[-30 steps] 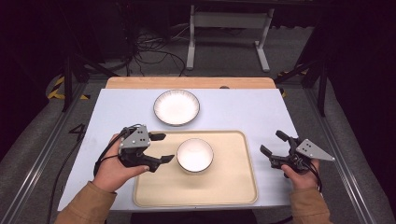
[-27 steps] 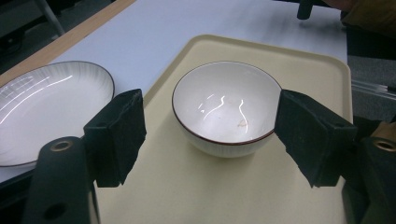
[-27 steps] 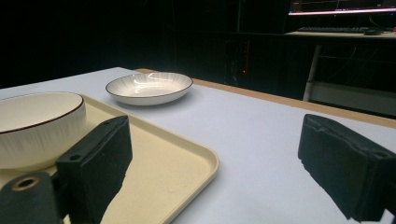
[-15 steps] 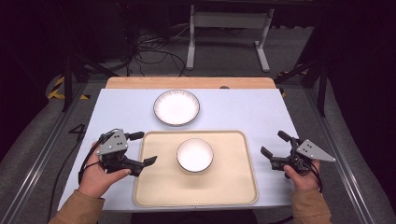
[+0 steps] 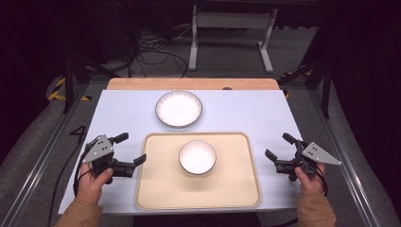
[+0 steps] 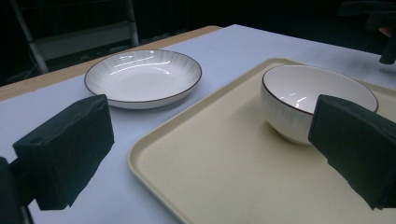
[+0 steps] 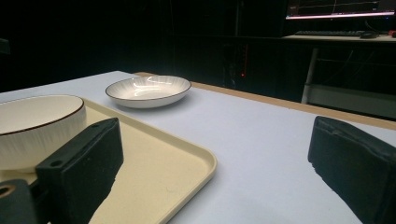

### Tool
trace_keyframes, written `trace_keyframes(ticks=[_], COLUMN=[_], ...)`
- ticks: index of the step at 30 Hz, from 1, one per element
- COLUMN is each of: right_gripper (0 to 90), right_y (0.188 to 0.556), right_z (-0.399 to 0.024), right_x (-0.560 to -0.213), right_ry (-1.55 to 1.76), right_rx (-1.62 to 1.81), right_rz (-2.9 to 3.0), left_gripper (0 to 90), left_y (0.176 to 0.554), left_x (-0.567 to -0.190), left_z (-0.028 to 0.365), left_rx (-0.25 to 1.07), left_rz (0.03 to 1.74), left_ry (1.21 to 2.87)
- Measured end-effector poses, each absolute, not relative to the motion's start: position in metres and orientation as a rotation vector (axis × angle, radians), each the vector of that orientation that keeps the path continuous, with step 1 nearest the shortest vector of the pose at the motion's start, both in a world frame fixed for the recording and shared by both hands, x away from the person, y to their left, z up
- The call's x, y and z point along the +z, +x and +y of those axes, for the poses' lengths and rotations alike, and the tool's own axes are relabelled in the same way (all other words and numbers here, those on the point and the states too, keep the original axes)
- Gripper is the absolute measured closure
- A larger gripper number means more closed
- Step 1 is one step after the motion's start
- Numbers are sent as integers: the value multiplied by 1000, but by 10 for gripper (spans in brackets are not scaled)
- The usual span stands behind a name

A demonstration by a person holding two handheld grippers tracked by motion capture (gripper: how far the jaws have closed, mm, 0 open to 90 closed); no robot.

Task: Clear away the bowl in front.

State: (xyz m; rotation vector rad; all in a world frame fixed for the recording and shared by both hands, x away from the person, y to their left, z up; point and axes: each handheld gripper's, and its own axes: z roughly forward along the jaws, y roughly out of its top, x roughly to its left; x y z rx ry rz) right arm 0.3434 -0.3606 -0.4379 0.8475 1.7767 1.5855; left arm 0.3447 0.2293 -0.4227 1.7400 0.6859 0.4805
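Covering the wooden table [image 5: 142, 83], a pale blue mat [image 5: 246, 113] sits amid darkness.

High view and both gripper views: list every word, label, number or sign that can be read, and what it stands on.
"4": a pale painted figure on the floor left of the table.
Monitor at the top right of the right gripper view: a lit line across the screen, too small and blurred to read.
Bowl, plate, tray, left gripper, right gripper: no lettering seen on them.
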Motion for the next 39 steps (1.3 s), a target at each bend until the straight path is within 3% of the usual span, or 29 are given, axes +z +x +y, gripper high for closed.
trace_keyframes(ticks=[16, 21, 39], right_gripper=[38, 38, 38], right_y=[342, 342, 342], right_z=[-364, -365, -364], right_x=[-442, -447, -454], right_ry=[822, 817, 845], right_rx=[1580, 1560, 1552], right_rz=[1777, 1795, 1792], left_gripper=[12, 12, 12], left_y=[345, 343, 341], left_x=[-458, -467, -466], left_z=[245, 247, 246], left_rx=[481, 538, 561], left_rz=[819, 844, 824], left_ry=[1730, 1702, 1696])
